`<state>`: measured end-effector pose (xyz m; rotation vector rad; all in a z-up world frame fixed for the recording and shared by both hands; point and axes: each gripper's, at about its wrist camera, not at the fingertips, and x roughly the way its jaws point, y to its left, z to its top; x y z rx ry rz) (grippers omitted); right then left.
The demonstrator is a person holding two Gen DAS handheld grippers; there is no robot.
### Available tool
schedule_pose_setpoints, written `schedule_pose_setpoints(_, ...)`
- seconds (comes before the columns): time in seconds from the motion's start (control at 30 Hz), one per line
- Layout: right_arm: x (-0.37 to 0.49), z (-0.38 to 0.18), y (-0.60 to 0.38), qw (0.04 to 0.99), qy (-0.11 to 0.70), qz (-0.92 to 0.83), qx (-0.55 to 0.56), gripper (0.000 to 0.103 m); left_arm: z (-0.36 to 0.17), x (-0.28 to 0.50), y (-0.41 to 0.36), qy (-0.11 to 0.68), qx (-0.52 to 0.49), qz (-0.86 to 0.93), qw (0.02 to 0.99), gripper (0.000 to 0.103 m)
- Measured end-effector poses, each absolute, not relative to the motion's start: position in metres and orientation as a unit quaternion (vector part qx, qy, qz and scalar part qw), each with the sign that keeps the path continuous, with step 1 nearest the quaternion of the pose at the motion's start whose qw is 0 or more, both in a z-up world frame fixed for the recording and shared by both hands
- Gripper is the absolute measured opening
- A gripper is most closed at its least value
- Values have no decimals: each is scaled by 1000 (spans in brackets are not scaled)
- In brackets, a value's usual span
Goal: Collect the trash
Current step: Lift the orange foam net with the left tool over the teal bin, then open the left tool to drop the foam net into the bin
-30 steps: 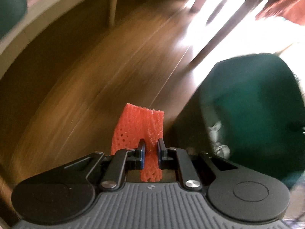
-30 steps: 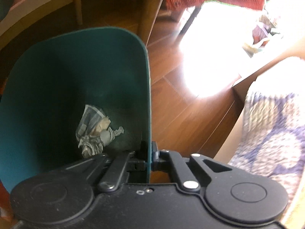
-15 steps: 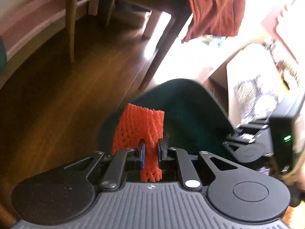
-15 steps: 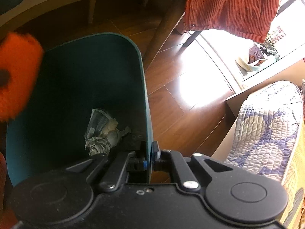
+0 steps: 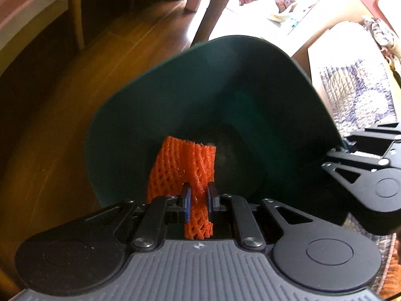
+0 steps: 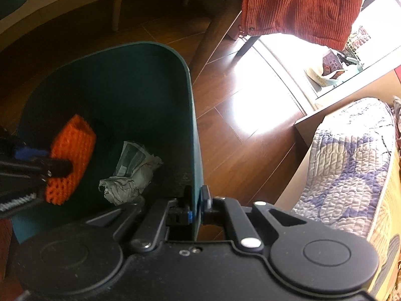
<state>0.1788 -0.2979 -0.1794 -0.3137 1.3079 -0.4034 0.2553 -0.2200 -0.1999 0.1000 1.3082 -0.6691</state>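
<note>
My left gripper is shut on an orange foam net sleeve and holds it over the open mouth of a dark green bin. In the right wrist view the same orange sleeve hangs inside the green bin's opening at the left, pinched by the left gripper. Crumpled newspaper lies on the bin's bottom. My right gripper is shut on the bin's right wall, one finger inside and one outside. The right gripper's body shows at the right edge of the left wrist view.
The bin stands on a brown wooden floor. Wooden chair legs rise at the back left, and a dark table leg stands behind the bin under an orange corduroy cloth. A quilted blue and white cover lies to the right.
My left gripper has carried the orange sleeve from over the bare floor to over the bin's mouth. The right gripper has kept its hold on the bin wall.
</note>
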Motion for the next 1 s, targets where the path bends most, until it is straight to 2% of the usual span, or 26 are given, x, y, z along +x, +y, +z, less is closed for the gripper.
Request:
schedule_pose_setpoints(0.4,179,-180,-300,764,601,-196,-132,5,-230,263,-253,600,78,-316,731,14)
schedule_pose_setpoints(0.6,179,-181,-302,762,602,-203,-124,5,-234,263,-248,593,73,-326,733,38)
schedule_pose_setpoints(0.67,178,-182,-301,762,602,-204,-124,5,-232,262,-246,584,72,-333,737,61)
schedule_pose_setpoints(0.73,178,-182,-301,761,603,-205,-124,5,-229,260,-242,574,67,-338,743,70)
schedule_pose_setpoints(1.0,178,-183,-304,762,600,-218,-108,5,-202,250,-220,538,65,-372,754,72)
